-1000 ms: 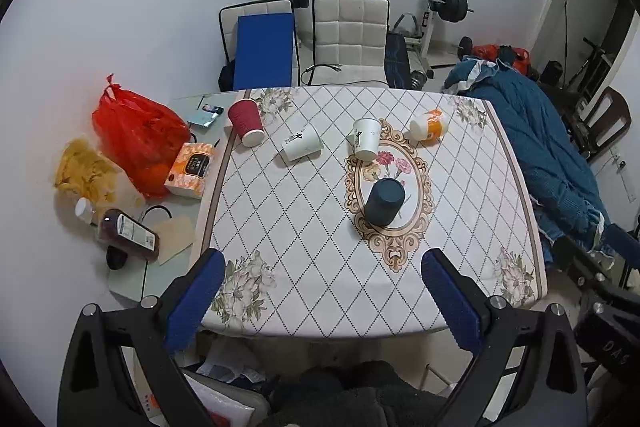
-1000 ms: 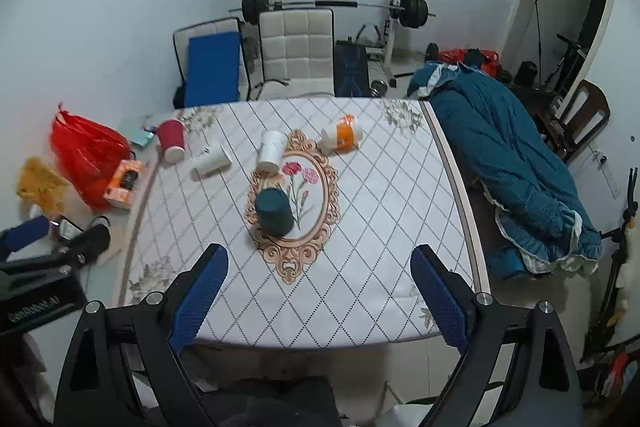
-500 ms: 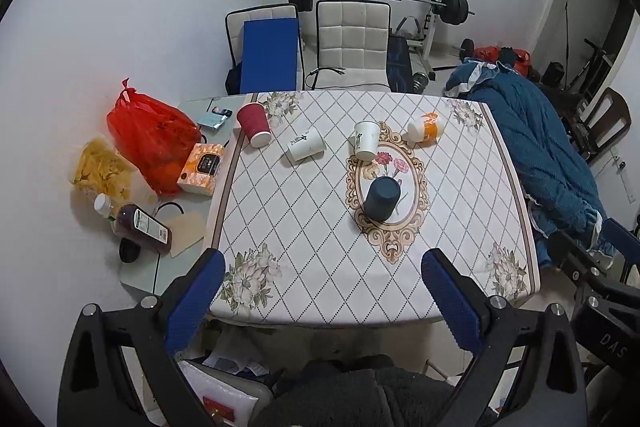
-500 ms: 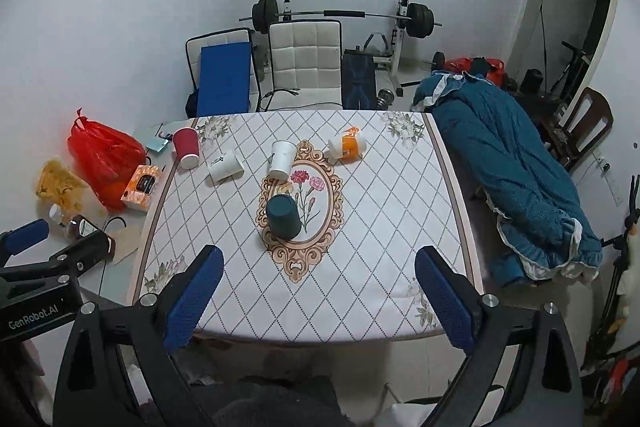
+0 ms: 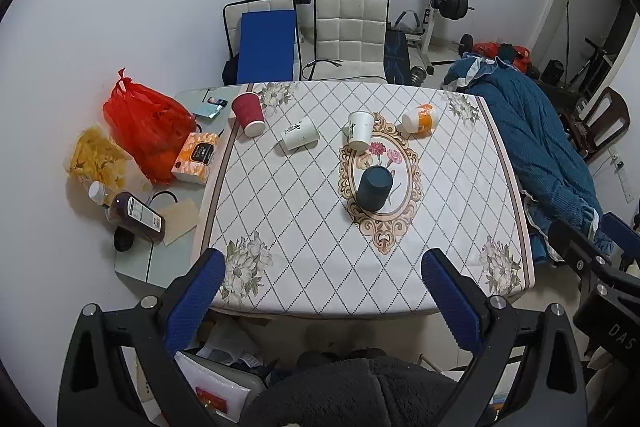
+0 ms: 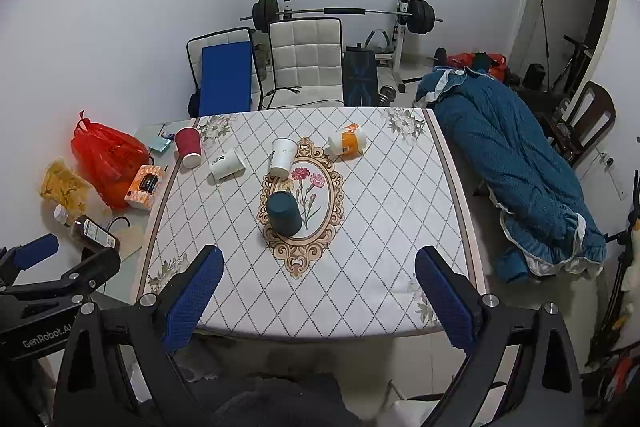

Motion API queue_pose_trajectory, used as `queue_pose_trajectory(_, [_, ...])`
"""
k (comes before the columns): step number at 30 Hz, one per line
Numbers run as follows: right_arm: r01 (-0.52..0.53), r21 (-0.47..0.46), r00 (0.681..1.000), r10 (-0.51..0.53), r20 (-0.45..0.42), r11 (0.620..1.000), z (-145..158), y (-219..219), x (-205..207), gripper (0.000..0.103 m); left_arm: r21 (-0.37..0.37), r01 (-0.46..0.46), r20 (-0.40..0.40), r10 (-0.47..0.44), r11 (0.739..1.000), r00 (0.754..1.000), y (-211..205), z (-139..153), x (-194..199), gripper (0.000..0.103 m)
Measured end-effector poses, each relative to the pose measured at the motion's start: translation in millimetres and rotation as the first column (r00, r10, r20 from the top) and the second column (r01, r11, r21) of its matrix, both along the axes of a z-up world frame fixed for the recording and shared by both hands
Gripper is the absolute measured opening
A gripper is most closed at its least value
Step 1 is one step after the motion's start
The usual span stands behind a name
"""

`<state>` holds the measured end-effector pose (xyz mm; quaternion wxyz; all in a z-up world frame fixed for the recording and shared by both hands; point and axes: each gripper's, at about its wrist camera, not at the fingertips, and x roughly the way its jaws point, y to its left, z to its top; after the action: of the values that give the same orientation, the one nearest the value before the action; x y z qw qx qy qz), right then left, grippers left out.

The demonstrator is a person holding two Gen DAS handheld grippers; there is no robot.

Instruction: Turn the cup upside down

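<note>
Several cups sit on the patterned table (image 5: 304,227). A dark teal cup (image 5: 374,187) (image 6: 284,213) stands upside down on the flower medallion. Behind it a white cup (image 5: 359,130) (image 6: 283,157) stands mouth down. A white cup (image 5: 301,139) (image 6: 227,163) and an orange-and-white cup (image 5: 419,119) (image 6: 347,145) lie on their sides. A red cup (image 5: 248,114) (image 6: 188,147) stands upside down at the far left corner. My left gripper (image 5: 324,287) and right gripper (image 6: 320,283) are both open, empty, and held high over the near table edge.
A side surface left of the table holds a red bag (image 5: 148,123), a tissue box (image 5: 196,157), a yellow bag (image 5: 96,157) and a bottle (image 5: 136,215). Chairs (image 5: 348,31) and a barbell rack stand behind. A blue quilt (image 5: 532,147) lies to the right.
Both grippers have pulled back and up from the table, so the table looks smaller and farther away. The cups have not moved.
</note>
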<state>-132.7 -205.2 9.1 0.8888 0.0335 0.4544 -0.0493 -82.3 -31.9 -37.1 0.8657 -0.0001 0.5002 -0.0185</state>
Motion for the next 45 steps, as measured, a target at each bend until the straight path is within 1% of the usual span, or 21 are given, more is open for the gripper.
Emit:
queue_pose_trajectory(15, [-0.013, 0.006, 1.0, 0.013, -0.015, 1.0, -9, -13, -2, 0.099, -0.001, -0.027, -0.002, 0.027, 1.0, 1.0, -1, 1, -5, 0.101])
queue_pose_trajectory(32, [-0.015, 0.02, 1.0, 0.015, -0.02, 1.0, -15, -17, -3, 0.099, 0.03, -0.029, 0.009, 0.029, 0.999, 1.0, -10, 6, -5, 0.101])
queue_pose_trajectory(45, [-0.051, 0.026, 0.998, 0.052, -0.03, 0.998, -18, -17, 0, 0.099, 0.04, -0.041, 0.018, 0.041, 0.998, 0.999, -9, 6, -8, 0.101])
